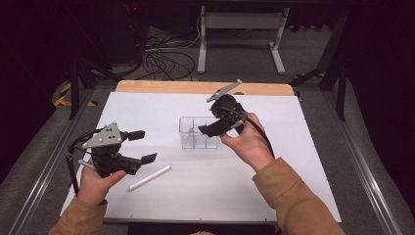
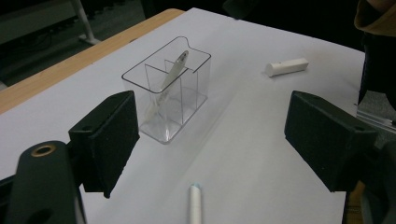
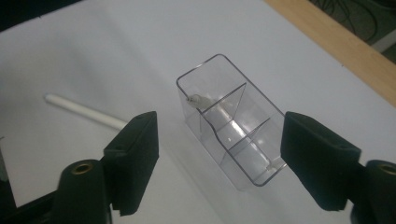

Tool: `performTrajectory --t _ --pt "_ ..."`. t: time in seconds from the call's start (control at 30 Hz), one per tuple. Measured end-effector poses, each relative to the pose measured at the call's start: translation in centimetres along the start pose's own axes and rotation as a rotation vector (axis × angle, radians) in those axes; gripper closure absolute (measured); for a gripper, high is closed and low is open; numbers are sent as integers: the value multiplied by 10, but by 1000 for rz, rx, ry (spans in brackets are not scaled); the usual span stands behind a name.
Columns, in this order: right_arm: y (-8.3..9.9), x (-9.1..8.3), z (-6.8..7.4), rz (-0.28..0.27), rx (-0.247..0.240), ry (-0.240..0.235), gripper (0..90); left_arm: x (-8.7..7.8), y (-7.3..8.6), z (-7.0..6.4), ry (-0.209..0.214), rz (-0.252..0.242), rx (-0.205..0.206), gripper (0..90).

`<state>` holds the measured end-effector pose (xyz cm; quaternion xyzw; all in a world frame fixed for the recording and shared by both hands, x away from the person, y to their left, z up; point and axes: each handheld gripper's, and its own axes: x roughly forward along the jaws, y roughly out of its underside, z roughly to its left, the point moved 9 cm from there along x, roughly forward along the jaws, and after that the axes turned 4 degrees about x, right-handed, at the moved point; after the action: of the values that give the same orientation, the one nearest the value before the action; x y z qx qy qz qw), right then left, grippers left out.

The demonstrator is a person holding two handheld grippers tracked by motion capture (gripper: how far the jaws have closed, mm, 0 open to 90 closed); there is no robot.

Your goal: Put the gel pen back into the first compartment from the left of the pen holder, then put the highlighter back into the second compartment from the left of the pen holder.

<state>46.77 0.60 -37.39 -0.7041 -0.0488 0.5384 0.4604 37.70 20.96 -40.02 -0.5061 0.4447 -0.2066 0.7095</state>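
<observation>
Two open grippers hang over a white table near a clear box with a pen in it.

The clear box stands near the middle of the white table and has thin walls that split it into small parts. One white pen leans inside a part of the box, with its tip poking above the rim; which part is hard to tell through the clear walls. A second white pen lies flat on the table, apart from the box. The left gripper is held above the table near this pen, its jaws spread wide and holding nothing. The right gripper hangs just above the box, its jaws wide apart too, with nothing between them. A short white piece lies farther off on the table.
</observation>
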Motion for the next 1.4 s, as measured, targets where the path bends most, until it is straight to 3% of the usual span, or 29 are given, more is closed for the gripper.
performTrajectory --t 0.07,0.13,0.27,0.57,0.8,0.97,1.23,1.4 --pt "4 -7 0 -24 -27 -7 161 1 1 0 -1 6 0 182" --pt "6 -15 -2 -65 -46 19 124 2 1 0 -2 7 -1 182" --pt "8 -28 -5 -137 -37 8 74 2 1 -1 -2 7 0 182" --pt "10 -39 -5 -180 -63 -7 2 2 1 -1 -1 8 -1 182" --pt "17 -50 -2 -239 -82 -3 0 3 0 -1 -1 12 2 184" --pt "27 -58 -5 -252 -86 18 0 6 0 -2 1 21 6 184" --pt "42 -72 -9 -355 -94 24 0 8 0 -1 5 24 5 184" --pt "52 -80 -12 -406 -75 15 0 10 1 -1 10 27 3 184"
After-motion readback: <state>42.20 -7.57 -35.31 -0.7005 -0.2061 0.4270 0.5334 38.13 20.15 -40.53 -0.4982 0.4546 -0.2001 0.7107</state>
